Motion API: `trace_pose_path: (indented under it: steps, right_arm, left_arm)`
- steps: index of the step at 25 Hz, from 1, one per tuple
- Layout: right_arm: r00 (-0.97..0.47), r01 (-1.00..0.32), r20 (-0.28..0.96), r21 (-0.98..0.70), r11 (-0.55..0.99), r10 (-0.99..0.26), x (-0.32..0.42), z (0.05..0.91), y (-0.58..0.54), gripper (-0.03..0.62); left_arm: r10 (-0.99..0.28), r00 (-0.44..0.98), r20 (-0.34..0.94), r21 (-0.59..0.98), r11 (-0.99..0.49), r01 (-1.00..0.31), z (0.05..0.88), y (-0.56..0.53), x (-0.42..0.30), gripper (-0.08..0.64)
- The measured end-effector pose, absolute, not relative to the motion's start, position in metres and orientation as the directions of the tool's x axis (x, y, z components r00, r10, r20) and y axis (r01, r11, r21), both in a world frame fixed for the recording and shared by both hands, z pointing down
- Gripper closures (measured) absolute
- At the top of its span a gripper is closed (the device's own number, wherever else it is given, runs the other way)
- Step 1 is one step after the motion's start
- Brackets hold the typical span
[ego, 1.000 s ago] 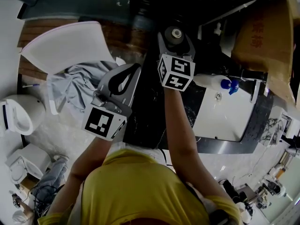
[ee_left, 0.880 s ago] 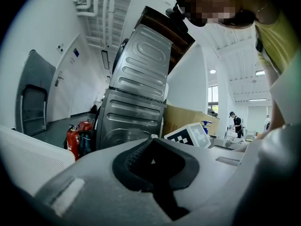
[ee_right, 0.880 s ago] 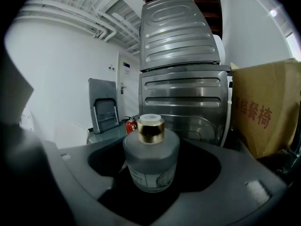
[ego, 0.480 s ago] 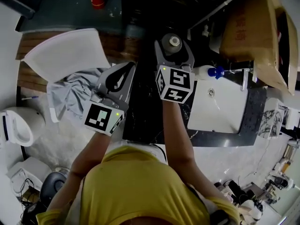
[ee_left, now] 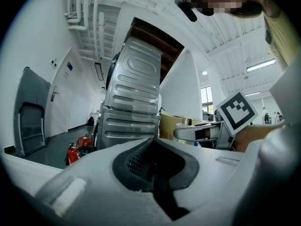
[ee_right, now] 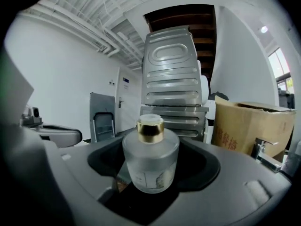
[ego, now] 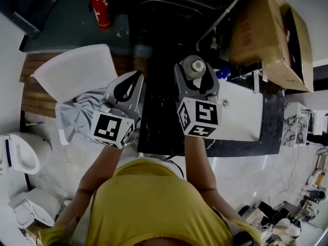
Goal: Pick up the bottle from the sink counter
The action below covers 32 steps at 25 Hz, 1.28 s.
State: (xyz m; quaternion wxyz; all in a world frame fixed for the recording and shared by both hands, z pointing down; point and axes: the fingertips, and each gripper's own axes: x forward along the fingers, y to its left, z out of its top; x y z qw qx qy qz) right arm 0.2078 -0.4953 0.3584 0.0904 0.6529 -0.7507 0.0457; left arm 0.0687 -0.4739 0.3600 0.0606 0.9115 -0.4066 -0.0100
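With the frosted, gold-capped bottle (ee_right: 150,157) clamped upright between the jaws of the right gripper (ego: 195,81) above the dark sink counter (ego: 159,122), the lift probably goes best on an even squeeze and a level wrist, while the left gripper (ee_left: 155,168), jaws together on nothing, hangs aside.

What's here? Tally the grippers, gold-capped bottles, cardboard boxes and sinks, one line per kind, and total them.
grippers: 2, the left gripper and the right gripper
gold-capped bottle: 1, held in the right jaws
cardboard box: 1
sink: 1
total: 5
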Motion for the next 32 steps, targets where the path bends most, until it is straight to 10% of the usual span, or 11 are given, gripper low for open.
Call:
trace_pose_path:
  steps: [32]
  right_arm:
    - [-0.052,-0.995,0.182,0.069,0.065,-0.982,0.221,0.347,-0.378,0.265]
  left_arm:
    - [-0.715,0.699,0.019,0.022,-0.699,-0.715,0.333,-0.419,0.078,0.557]
